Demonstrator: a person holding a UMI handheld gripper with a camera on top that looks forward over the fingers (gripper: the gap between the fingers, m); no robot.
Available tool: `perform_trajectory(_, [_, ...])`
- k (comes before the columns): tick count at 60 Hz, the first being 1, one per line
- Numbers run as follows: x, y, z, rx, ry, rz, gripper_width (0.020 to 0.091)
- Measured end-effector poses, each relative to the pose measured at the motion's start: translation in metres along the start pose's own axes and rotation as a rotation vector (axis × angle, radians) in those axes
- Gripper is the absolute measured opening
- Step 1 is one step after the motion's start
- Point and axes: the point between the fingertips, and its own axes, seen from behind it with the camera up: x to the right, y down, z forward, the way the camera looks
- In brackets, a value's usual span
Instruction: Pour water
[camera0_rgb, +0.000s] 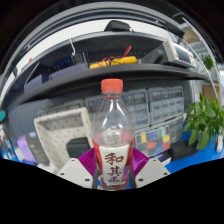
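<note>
Claw (113, 170) grips bottle (113, 135) before cluttered shelves (110, 62)

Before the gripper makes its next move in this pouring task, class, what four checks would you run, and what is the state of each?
1. Bottle between the fingers: ok, held upright at its lower body.
2. Gripper grip: ok, both fingers seem to press the bottle.
3. Cap off for pouring: not ok, the orange cap is on.
4. Receiving vessel in sight: not ok, none visible; only shelves and a plant beyond.
</note>
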Motion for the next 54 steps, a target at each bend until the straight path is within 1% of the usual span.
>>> perform_trajectory(8, [0.053,0.041,0.014,-0.025,0.043,-0.097,0.0432])
perform_trajectory(18, [0.115,0.094,0.048,-0.069,0.090,-0.135,0.0431])
perform_trajectory(28, [0.138,0.148,0.066,-0.099,0.078,-0.158,0.0431])
perform_trajectory(32, [0.136,0.183,0.063,-0.149,0.059,-0.165,0.0436])
perform_trajectory(33, [0.135,0.173,0.066,-0.084,0.054,-0.175,0.0436])
perform_trajectory(34, [0.135,0.174,0.065,-0.074,0.052,-0.181,0.0436])
perform_trajectory(35, [0.137,0.179,0.068,-0.089,0.046,-0.181,0.0453])
perform_trajectory(36, [0.135,0.176,0.062,-0.073,0.049,-0.180,0.0435])
perform_trajectory(43, [0.141,0.178,0.060,-0.076,0.045,-0.149,0.0443])
perform_trajectory(44, [0.141,0.178,0.059,-0.076,0.044,-0.151,0.0449])
perform_trajectory(45, [0.141,0.178,0.058,-0.078,0.044,-0.153,0.0474])
perform_trajectory(54, [0.140,0.177,0.056,-0.092,0.059,-0.140,0.0560])
